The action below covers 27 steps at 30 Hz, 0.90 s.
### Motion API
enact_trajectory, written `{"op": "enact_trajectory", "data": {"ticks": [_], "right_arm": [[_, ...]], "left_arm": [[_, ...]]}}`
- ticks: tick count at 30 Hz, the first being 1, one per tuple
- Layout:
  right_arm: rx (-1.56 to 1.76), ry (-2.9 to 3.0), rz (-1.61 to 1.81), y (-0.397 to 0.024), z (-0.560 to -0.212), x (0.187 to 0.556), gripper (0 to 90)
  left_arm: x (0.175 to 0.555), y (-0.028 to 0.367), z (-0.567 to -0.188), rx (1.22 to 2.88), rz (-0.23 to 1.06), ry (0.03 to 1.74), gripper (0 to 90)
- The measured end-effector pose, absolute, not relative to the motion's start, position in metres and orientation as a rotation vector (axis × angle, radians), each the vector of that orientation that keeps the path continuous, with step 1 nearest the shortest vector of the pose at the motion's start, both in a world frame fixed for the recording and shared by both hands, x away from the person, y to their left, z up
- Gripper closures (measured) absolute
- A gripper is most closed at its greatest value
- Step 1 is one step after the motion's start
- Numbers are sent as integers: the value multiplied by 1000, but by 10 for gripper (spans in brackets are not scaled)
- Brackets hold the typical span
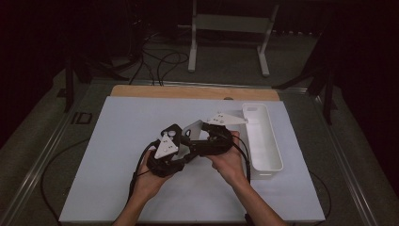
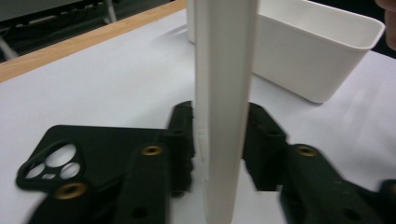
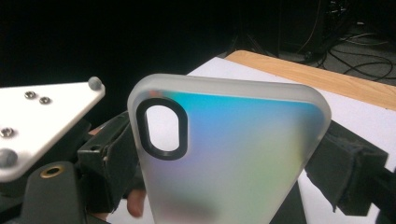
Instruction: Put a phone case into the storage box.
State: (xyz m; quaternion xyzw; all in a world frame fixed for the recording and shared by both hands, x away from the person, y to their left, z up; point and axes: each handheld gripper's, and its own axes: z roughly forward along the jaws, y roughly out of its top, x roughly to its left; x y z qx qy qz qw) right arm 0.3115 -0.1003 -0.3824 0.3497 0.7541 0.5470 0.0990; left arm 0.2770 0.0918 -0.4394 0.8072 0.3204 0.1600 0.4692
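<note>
Fingers of the right gripper (image 3: 224, 154) pinch a frosted phone case (image 3: 229, 154) across its width; in the right gripper view the case stands upright between the two pads, camera cutout at its upper left, with an iridescent sheen over its back. Fingers of the left gripper (image 2: 219, 144) stand on either side of the same case, seen edge-on in the left gripper view as a pale vertical strip (image 2: 223, 112). These fingers are partly spread: narrow gaps show between each pad and the case edge, so no pinch by the left gripper is confirmed.

Position of the case: between both pairs of fingers, held above the counter (image 1: 117, 141), near the middle of the white surface in the high view (image 1: 194, 128).

A black phone case (image 2: 79, 154) lies flat on the counter just beside and below the left fingers, its camera cutout toward the left of the left gripper view.

A white bin (image 1: 263, 136) stands on the counter beyond the right fingers, near the right hand (image 1: 230, 162). In the left gripper view the bin (image 2: 317, 56) sits behind the held case, apart from it.

The left hand (image 1: 148, 181) carries the left gripper close against the right gripper in the high view.
</note>
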Motion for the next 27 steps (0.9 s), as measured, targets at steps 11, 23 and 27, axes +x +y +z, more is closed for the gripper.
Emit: {"op": "enact_trajectory", "data": {"ticks": [11, 23, 27], "right_arm": [[1032, 2219, 1592, -103, -383, 312, 169], [1027, 2221, 1560, -108, -384, 313, 169], [1031, 2215, 1551, -109, -384, 313, 169]], "left_arm": [[270, 120, -434, 1899, 447, 848, 143], [267, 163, -438, 1812, 514, 944, 26], [264, 175, -443, 1806, 536, 952, 13]]}}
